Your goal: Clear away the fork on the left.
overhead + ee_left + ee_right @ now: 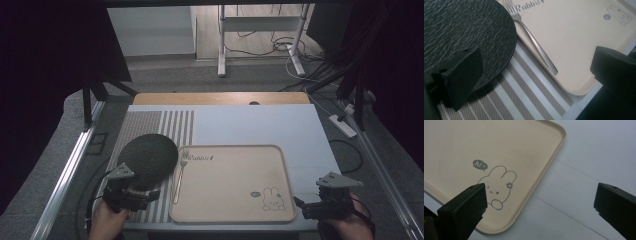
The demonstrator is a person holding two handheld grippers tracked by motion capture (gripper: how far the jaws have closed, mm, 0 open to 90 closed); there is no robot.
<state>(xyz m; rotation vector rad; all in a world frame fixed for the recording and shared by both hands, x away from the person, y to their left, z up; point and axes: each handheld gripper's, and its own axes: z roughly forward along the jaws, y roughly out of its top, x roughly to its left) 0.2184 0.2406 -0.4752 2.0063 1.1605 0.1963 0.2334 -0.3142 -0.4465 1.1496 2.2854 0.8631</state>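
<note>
Looking down from the high view, a person's two hands come in from the bottom edge, each holding a black two-jaw gripper above a pale table [300, 125]. The left gripper [150, 192] sits at the near edge of a dark round textured plate [148, 157], which lies on a striped placemat [175, 125]. The right gripper [300, 204] hovers at the near right corner of a beige tray [235, 182], well apart from the plate.

A silver fork [180, 172] lies along the tray's left edge, tines pointing away from the person, just beside the plate.

From the left gripper view, the jaws stand wide apart and hold nothing: one jaw lies over the plate's [466, 32] near rim, the other off to the side past the tray's [574, 37] corner. Between them run the placemat's [524, 100] brown and white stripes. The fork's [534, 42] handle rests on the tray's edge, with the plate's rim close beside its tines; whether they touch cannot be told.

From the right gripper view, the jaws are likewise spread open and empty. One jaw hangs over a rabbit drawing [496, 186] with a "hi~" speech bubble printed on the tray [499, 142]; the other hangs over bare table [586, 157].

Beyond the table, the high view shows grey floor, metal stand legs [222, 45], loose cables and a white power strip [342, 125].
</note>
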